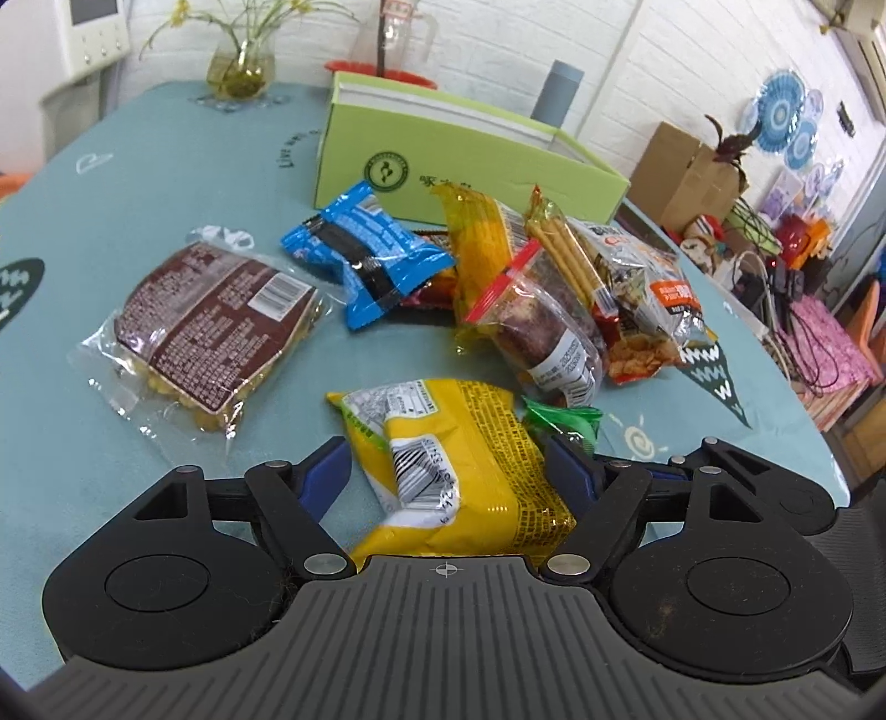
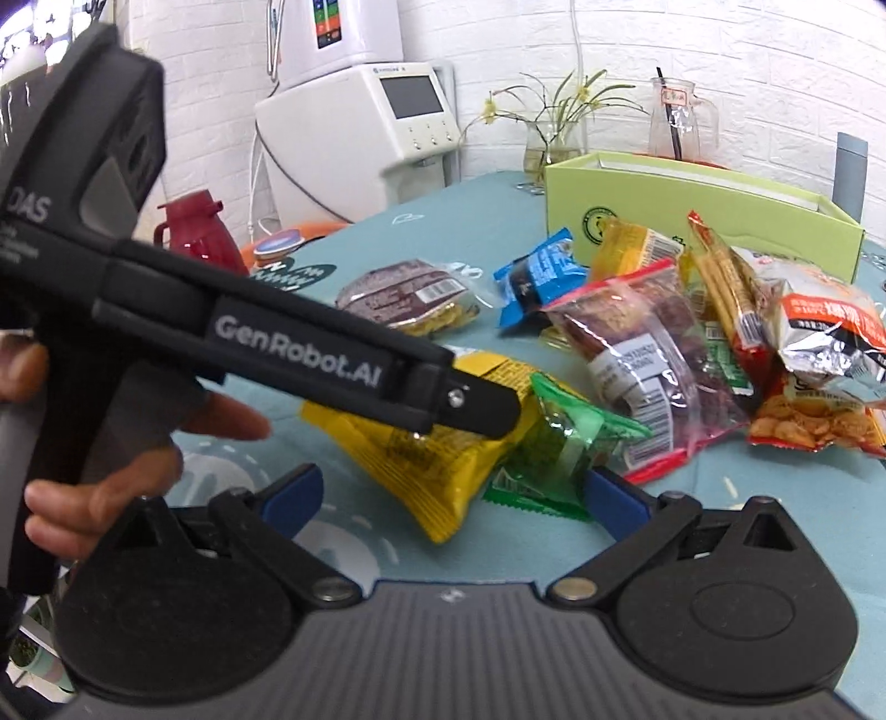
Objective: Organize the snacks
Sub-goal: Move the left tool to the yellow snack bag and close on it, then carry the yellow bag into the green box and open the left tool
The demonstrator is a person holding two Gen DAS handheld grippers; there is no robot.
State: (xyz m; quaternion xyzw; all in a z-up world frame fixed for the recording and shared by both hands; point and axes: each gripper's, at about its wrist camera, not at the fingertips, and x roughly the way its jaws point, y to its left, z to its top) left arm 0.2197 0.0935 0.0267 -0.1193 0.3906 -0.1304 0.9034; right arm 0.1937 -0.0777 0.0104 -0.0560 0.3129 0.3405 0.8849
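Observation:
A yellow snack packet [image 1: 459, 459] [image 2: 443, 465] lies deep between the jaws of my left gripper [image 1: 448, 448]. The right pad touches its edge and a sliver of table shows beside the left pad, so the jaws stand open around it. In the right wrist view, one finger [image 2: 482, 407] of that gripper reaches over the packet, held by a person's hand [image 2: 99, 498]. My right gripper [image 2: 454, 493] is open just in front of the yellow packet's corner and a small green packet [image 2: 559, 443] [image 1: 565, 421]. An open lime-green box [image 1: 470, 160] [image 2: 703, 216] stands behind.
On the teal tablecloth [image 1: 166, 166] lie a brown packet [image 1: 210, 327], a blue packet [image 1: 365, 255], a red-zip bag [image 1: 548, 327], biscuit sticks [image 1: 565, 255] and an orange chips bag [image 1: 653, 299]. A vase [image 1: 241, 72], a jug [image 1: 396, 39] and a grey cylinder [image 1: 562, 91] stand at the back.

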